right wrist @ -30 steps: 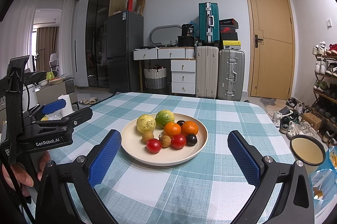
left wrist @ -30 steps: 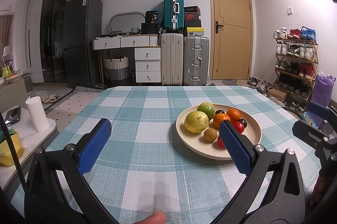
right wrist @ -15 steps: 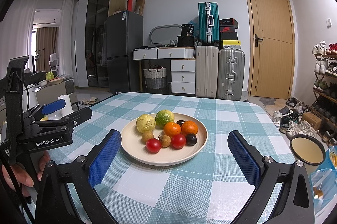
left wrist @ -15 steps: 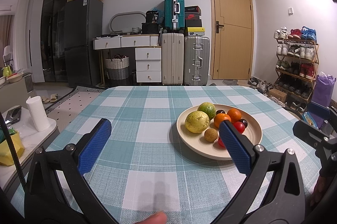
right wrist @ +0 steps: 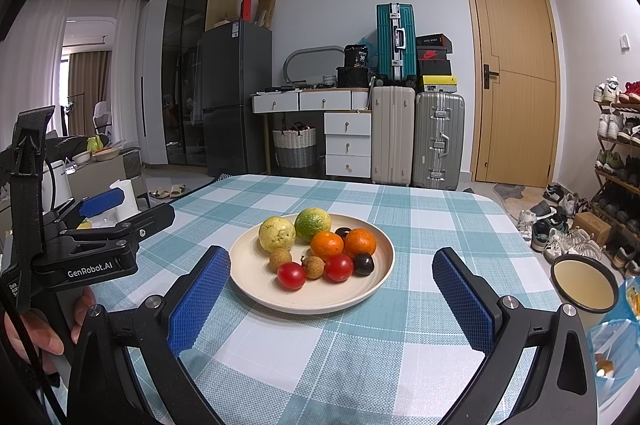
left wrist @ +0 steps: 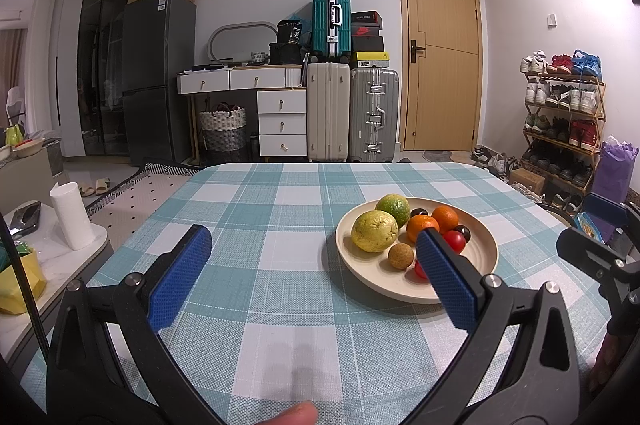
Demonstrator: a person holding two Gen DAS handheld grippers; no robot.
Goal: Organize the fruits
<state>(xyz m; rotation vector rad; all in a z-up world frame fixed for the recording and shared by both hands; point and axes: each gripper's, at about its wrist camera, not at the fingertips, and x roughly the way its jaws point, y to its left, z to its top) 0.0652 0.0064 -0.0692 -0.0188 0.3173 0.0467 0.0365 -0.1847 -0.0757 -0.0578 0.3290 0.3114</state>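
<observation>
A cream plate [right wrist: 374,289] [left wrist: 484,257] on the teal checked tablecloth holds a yellow citrus [right wrist: 277,234] [left wrist: 374,236], a green citrus [right wrist: 313,224] [left wrist: 393,209], two oranges [right wrist: 327,245] [left wrist: 445,218], two red tomatoes [right wrist: 291,275], two brown longans [right wrist: 280,259] [left wrist: 401,256] and dark plums [right wrist: 363,263]. My right gripper [right wrist: 331,297] is open, low over the cloth, just in front of the plate. My left gripper [left wrist: 310,275] is open to the plate's left, its right finger [left wrist: 446,281] covering the plate's near rim. Both are empty.
A cream-filled round cup [right wrist: 583,284] and a snack bag [right wrist: 612,345] sit at the table's right edge. A side table with a paper roll [left wrist: 72,217] stands left of the table. Suitcases, drawers, a fridge and a shoe rack line the room behind.
</observation>
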